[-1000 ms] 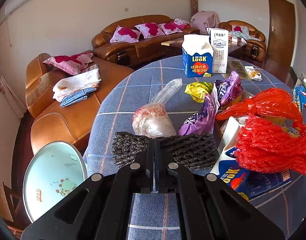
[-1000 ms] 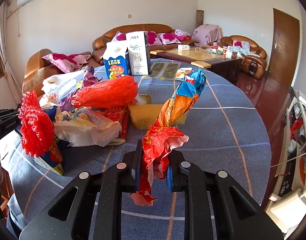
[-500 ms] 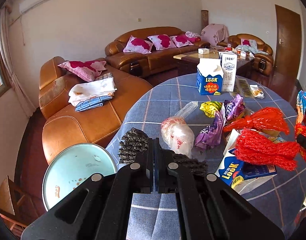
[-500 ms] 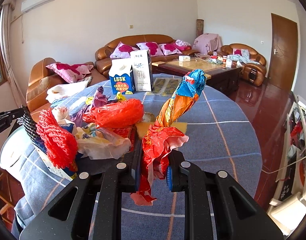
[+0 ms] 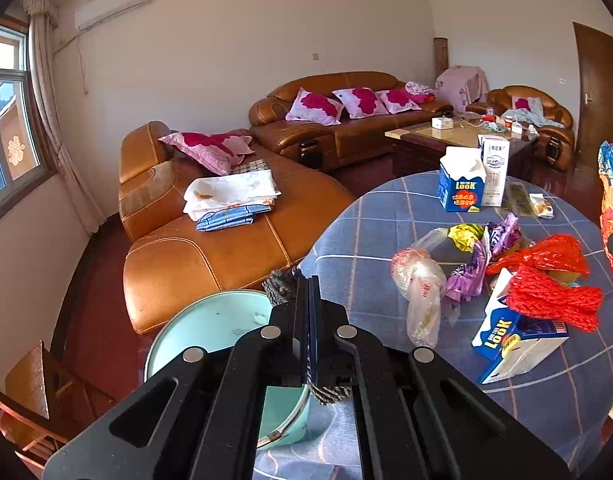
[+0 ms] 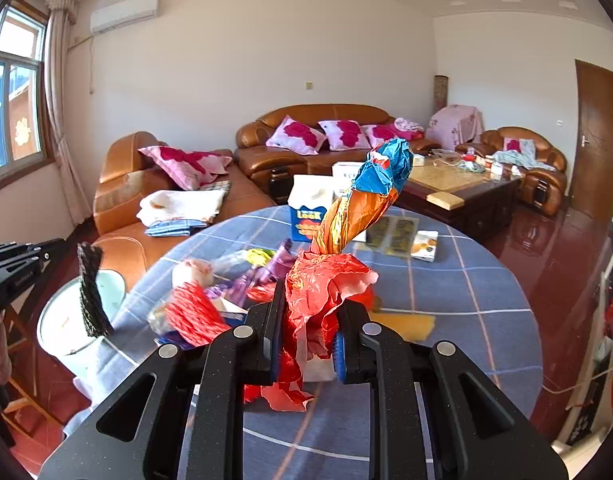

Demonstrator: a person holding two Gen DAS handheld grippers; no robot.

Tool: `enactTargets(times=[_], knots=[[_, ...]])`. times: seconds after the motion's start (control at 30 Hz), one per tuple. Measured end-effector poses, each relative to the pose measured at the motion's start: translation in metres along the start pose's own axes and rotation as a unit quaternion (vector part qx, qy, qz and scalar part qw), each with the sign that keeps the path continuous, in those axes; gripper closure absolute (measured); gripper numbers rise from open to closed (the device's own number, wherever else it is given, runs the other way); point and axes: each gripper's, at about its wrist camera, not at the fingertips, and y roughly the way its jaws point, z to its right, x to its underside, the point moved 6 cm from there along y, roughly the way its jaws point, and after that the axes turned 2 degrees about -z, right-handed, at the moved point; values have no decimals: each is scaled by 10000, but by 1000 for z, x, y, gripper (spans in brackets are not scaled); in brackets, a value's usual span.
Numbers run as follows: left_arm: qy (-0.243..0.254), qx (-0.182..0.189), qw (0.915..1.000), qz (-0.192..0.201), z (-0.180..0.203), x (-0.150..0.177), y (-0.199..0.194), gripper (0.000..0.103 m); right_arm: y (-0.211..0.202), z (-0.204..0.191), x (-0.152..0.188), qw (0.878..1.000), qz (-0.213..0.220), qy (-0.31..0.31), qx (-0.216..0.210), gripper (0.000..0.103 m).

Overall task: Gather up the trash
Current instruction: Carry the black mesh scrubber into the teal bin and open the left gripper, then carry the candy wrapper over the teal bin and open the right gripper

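Note:
My left gripper (image 5: 308, 292) is shut on a black foam net (image 5: 280, 286) and holds it over the table's left edge, above the pale blue trash bin (image 5: 210, 328). In the right wrist view the net (image 6: 91, 292) hangs over the bin (image 6: 62, 316). My right gripper (image 6: 306, 320) is shut on a crumpled red, orange and blue wrapper (image 6: 346, 236), lifted above the table. Trash lies on the blue checked table (image 5: 366, 232): a red net (image 5: 550, 300), a clear bag (image 5: 420, 292), a purple wrapper (image 5: 474, 268), a red bag (image 5: 546, 252).
Two upright milk cartons (image 5: 462, 184) stand at the table's far side, and a flattened carton (image 5: 514, 344) lies under the red net. A brown leather sofa (image 5: 210, 232) is just beyond the bin. A wooden chair (image 5: 34, 400) stands at lower left.
My left gripper has lifted the black foam net off the table and carried it left over the bin. My right gripper has risen and pulled back with the wrapper.

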Motion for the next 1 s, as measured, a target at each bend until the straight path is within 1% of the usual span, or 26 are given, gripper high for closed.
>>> enactTargets(times=[0.1,0.3,0.37,0.47,0.5,0.57,0.6,0.63,0.67,0.7,0.83,0.87,0.9,1.0], knots=[[-69,-114,9999,6,-13,0,1,103,-1,-22,-11,9995,61,-79,-296,83],[-226,-297,9993,46,-38,0,-1,103,-2,-65,-21,9968,147,-411,-673,83],[-274,-420,9987,97,-48,-1,-4,103,0,-78,-21,9956,139,-476,-793,83],[-386,-580,9975,141,-63,0,-9,102,7,-101,-22,9916,70,-687,-1091,83],[-445,-657,9967,162,-68,2,-11,99,8,-109,-20,9898,40,-756,-1207,83],[-525,-696,9961,94,-77,6,-10,98,15,-129,-19,9851,-45,-861,-1489,83],[-572,-753,9955,54,-82,9,-10,83,18,-140,-18,9821,-79,-956,-1624,83],[-616,-818,9947,34,-88,13,-10,55,21,-152,-15,9787,-113,-1056,-1759,83],[-652,-895,9938,27,-92,16,-10,47,23,-163,-13,9749,-151,-1153,-1901,83],[-678,-956,9931,21,-97,19,-11,46,27,-173,-10,9708,-203,-1231,-2048,83],[-855,-1124,9899,-158,-119,32,-9,45,41,-208,-3,9571,-393,-1440,-2483,83],[-914,-1196,9884,-194,-125,35,-9,40,42,-217,-1,9533,-430,-1495,-2589,83],[-964,-1258,9871,-233,-130,38,-8,38,46,-226,1,9488,-483,-1567,-2699,83],[-1089,-1382,9837,-366,-144,48,-7,37,54,-249,8,9385,-664,-1716,-2921,83]])
